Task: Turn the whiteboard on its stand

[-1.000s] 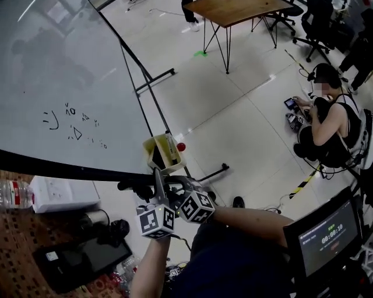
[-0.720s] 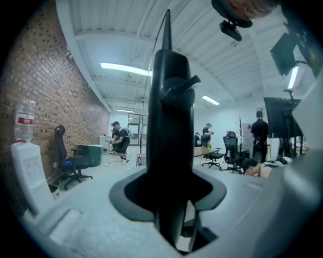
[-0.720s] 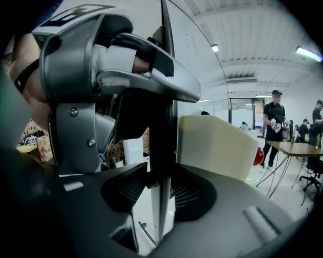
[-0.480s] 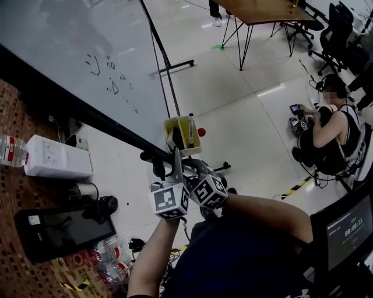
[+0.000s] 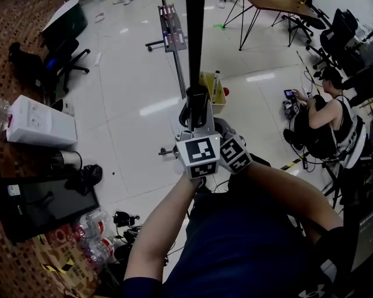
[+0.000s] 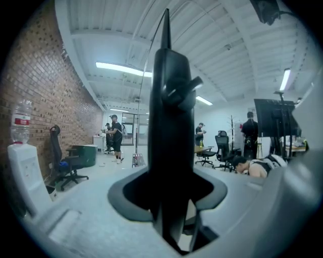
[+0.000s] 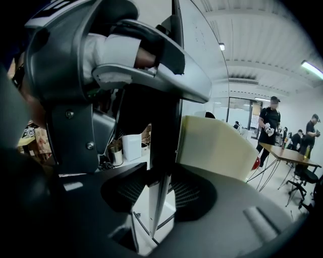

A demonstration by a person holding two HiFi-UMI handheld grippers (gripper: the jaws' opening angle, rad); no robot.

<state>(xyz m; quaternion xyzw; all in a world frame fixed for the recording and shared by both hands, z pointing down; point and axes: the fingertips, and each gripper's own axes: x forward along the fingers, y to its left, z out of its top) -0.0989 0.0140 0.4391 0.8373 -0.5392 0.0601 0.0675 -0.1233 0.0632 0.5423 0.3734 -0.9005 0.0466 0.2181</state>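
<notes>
The whiteboard [image 5: 195, 46] stands edge-on in the head view, a thin dark bar running up from both grippers. My left gripper [image 5: 187, 114] and right gripper [image 5: 205, 120] clasp its lower edge side by side, marker cubes toward me. In the left gripper view the dark frame edge [image 6: 169, 126] fills the gap of the left gripper [image 6: 169, 204], whose jaws are opening. In the right gripper view the thin board edge [image 7: 164, 161] sits between the ribbed pads of the right gripper [image 7: 160, 197]. A yellowish tray [image 5: 213, 87] with a marker hangs just behind.
A white box [image 5: 38, 122], a black device [image 5: 44, 204] and water bottles [image 5: 90, 241] lie on the left. A second stand [image 5: 169, 26] and an office chair [image 5: 52, 55] are further off. A person [image 5: 323, 116] sits on the floor at right, near a table [image 5: 280, 6].
The whiteboard has swung from showing its written face to standing edge-on. Both grippers travelled right and up with its lower edge, still side by side.
</notes>
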